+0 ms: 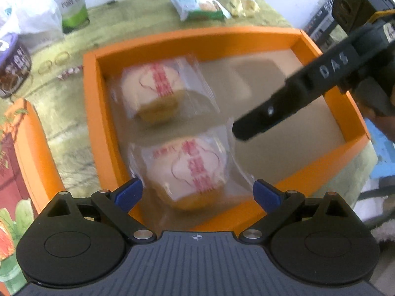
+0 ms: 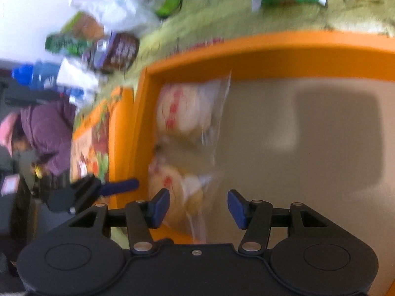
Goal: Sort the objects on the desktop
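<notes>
Two clear-wrapped round pastries, far (image 1: 154,93) and near (image 1: 190,172), in one orange cardboard tray (image 1: 90,103); left claw (image 1: 197,193) and right claw (image 2: 198,208) both released, empty.

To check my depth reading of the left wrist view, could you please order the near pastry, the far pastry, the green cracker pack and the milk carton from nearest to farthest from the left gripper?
1. Near pastry: in the orange box, right ahead of the left gripper.
2. Far pastry: deeper in the box.
3. Milk carton at back left and green cracker pack at the back: too close to call.
</notes>
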The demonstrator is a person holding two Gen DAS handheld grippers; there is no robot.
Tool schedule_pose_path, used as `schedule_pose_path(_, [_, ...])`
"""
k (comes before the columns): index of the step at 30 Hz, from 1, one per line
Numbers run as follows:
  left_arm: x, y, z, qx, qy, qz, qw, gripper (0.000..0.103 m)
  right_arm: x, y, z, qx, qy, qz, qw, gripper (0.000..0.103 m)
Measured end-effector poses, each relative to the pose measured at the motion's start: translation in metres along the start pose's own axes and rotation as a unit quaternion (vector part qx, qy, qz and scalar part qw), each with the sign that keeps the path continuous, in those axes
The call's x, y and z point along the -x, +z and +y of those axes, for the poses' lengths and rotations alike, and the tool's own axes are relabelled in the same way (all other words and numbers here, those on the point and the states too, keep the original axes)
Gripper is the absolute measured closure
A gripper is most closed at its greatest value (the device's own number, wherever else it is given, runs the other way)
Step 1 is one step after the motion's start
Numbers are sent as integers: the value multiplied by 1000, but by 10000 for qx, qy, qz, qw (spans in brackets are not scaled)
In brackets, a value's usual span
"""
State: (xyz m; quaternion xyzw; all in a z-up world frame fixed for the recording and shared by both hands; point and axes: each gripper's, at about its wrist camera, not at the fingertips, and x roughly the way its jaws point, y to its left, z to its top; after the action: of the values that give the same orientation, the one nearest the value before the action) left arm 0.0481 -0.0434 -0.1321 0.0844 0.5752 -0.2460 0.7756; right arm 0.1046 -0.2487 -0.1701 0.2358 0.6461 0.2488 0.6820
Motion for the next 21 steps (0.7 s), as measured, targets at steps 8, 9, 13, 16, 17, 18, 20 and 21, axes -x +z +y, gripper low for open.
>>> schedule_pose_path(8, [-6,-3,-1,60,-47,15,10000,6,-21,-11,10,203,-73,249,9995,51])
schedule_pose_path(9, [-6,-3,-2,55,-55,13,10000,6,-22,-11,11,261,-98,257,9993,51])
schedule_pose_path(13, [-8,1,-4,18,-107,4,9999,6,-27,-11,14,339,-149,266,9990,51])
schedule_pose_path(16, [-8,2,-6,-14,-139,1,9999,6,-27,-11,14,352,-184,256,9989,51])
schedule_pose_path(17, [-9,3,-6,-23,-140,6,9999,6,-27,-10,14,346,-188,253,9989,51])
schedule_pose_path(18, [-10,3,-7,-26,-140,7,9999,6,-28,-10,14,340,-191,250,9989,51])
schedule_pose_path(20, [-10,4,-7,-23,-143,4,9999,6,-29,-9,15,341,-199,253,9989,51])
schedule_pose_path(21, [-10,4,-6,-21,-145,3,9999,6,-29,-8,16,347,-201,248,9989,51])
